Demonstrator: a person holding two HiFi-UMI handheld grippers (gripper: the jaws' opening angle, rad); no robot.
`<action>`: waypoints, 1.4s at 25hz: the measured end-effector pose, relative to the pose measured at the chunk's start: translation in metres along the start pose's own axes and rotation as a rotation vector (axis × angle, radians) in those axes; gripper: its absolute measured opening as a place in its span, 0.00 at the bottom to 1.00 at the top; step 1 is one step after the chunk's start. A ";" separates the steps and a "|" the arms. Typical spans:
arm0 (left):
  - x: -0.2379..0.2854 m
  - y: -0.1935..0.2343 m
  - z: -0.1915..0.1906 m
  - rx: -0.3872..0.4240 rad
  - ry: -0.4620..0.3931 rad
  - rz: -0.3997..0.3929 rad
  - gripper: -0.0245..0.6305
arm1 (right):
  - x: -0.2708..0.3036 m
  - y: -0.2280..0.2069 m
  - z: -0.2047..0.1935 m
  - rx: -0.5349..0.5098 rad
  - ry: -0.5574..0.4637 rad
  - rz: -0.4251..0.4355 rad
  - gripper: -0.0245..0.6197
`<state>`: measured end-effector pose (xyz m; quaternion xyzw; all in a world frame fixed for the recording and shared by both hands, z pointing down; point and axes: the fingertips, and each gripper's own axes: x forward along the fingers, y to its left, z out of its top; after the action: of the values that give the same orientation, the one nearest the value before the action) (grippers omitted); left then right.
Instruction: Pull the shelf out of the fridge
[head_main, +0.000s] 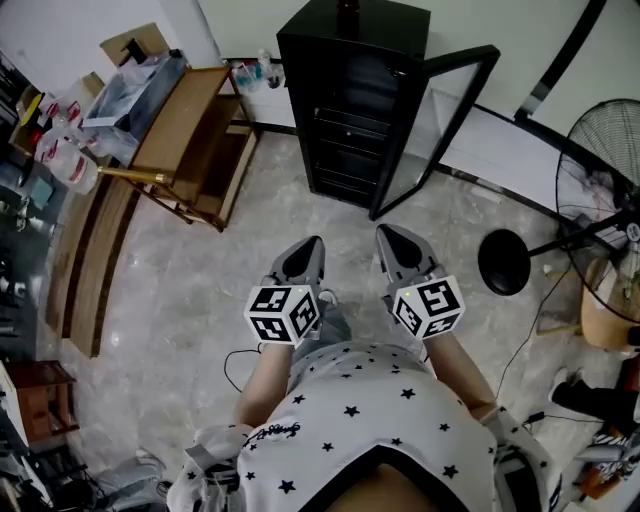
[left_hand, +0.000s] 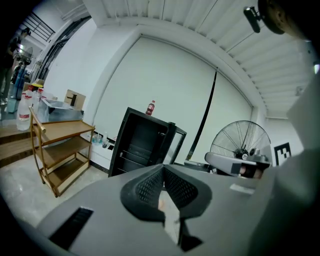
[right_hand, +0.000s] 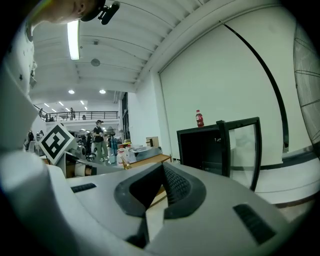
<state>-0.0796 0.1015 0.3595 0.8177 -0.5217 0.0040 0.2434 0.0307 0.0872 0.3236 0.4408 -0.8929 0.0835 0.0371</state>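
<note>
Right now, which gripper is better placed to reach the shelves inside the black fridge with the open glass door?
Probably left. The left gripper faces into the black fridge, while the right gripper points at the edge of its open glass door. Both are shut, empty and short of it.

White star-print shirt (head_main: 352, 415); left gripper (head_main: 312, 242) and right gripper (head_main: 386, 234) are grey.

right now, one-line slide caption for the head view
Left gripper and right gripper, both shut, face the open black glass-door fridge.
</note>
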 end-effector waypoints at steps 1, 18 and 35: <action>0.007 0.006 0.004 0.001 0.006 -0.009 0.06 | 0.008 -0.003 0.002 0.002 -0.001 -0.012 0.03; 0.114 0.081 0.036 -0.011 0.104 -0.121 0.06 | 0.108 -0.052 0.007 0.037 0.006 -0.180 0.03; 0.232 0.133 0.017 -0.153 0.125 -0.080 0.06 | 0.158 -0.107 -0.033 0.071 0.073 -0.194 0.03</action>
<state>-0.0920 -0.1477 0.4578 0.8151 -0.4712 0.0053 0.3371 0.0189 -0.0940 0.3902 0.5231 -0.8405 0.1269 0.0617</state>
